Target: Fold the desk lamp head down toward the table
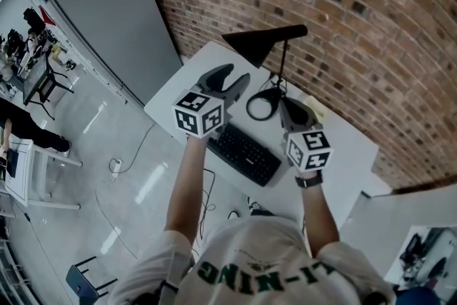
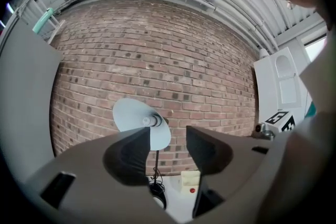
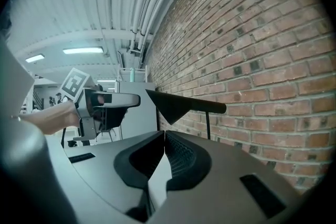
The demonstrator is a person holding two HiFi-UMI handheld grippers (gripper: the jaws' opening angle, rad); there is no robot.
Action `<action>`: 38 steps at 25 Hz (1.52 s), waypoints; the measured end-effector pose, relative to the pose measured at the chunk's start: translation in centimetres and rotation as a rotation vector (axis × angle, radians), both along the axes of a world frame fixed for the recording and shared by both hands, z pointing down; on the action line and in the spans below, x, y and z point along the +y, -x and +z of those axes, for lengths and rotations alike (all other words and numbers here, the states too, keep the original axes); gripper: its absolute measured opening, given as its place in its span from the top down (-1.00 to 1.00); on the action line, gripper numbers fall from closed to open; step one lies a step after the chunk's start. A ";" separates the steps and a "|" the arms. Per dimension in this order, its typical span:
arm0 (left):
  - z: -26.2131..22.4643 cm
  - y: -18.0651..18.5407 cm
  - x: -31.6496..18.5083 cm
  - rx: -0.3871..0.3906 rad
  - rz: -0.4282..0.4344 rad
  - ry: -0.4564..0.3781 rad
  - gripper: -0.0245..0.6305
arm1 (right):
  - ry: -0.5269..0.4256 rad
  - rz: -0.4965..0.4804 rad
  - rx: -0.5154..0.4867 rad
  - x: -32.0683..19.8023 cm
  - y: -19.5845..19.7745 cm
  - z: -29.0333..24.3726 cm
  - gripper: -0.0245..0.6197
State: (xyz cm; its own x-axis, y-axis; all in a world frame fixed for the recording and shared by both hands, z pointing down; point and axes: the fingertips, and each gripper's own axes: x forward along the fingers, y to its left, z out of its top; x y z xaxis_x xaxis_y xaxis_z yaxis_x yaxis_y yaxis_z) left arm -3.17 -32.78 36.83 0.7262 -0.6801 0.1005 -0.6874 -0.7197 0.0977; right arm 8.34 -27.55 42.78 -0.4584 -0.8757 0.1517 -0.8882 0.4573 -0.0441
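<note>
The desk lamp (image 1: 265,41) stood at the far edge of the white tabletop (image 1: 346,153), close against the brick wall (image 1: 343,3). Its black cone-shaped head (image 1: 251,44) sat roughly level atop a thin upright stem (image 1: 283,64), not folded down, the wide mouth turned toward the person's left. In the left gripper view the pale inside of the shade (image 2: 137,119) faced the camera. A loop of black cord (image 1: 263,104) lay round the foot of the stem, and a small yellowish box (image 2: 190,181) sat just beside it.

The left tongs (image 1: 232,76) were held near the shade, on the person's side of it and not touching it. Their jaws stood wide apart with nothing between them (image 2: 168,136); the shade showed only beyond them. The right tongs (image 1: 290,113) hung over the cord loop with the jaws pressed together, empty (image 3: 163,136). In their view the lamp head (image 3: 178,105) stood ahead, with the left tongs (image 3: 107,105) to the left of it.

A black keyboard (image 1: 244,152) lay on the tabletop nearer the person, under the two forearms. A grey panel (image 1: 114,18) leaned against the wall to the left.
</note>
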 end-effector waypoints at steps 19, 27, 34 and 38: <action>-1.8 -2.3 -2.0 0.056 0.043 0.007 0.32 | 0.005 -0.018 -0.054 -0.6 0.6 -0.1 0.91; -1.6 -1.9 -2.4 0.082 0.032 0.029 0.49 | 0.013 -0.028 -0.045 -0.7 0.8 0.4 0.91; -1.4 -1.4 -2.9 0.079 0.010 0.038 0.75 | 0.012 -0.030 -0.054 -0.8 0.9 0.3 0.91; -1.3 -1.4 -2.9 0.094 0.012 0.052 0.79 | -0.010 -0.032 -0.069 -0.7 1.1 -0.1 0.91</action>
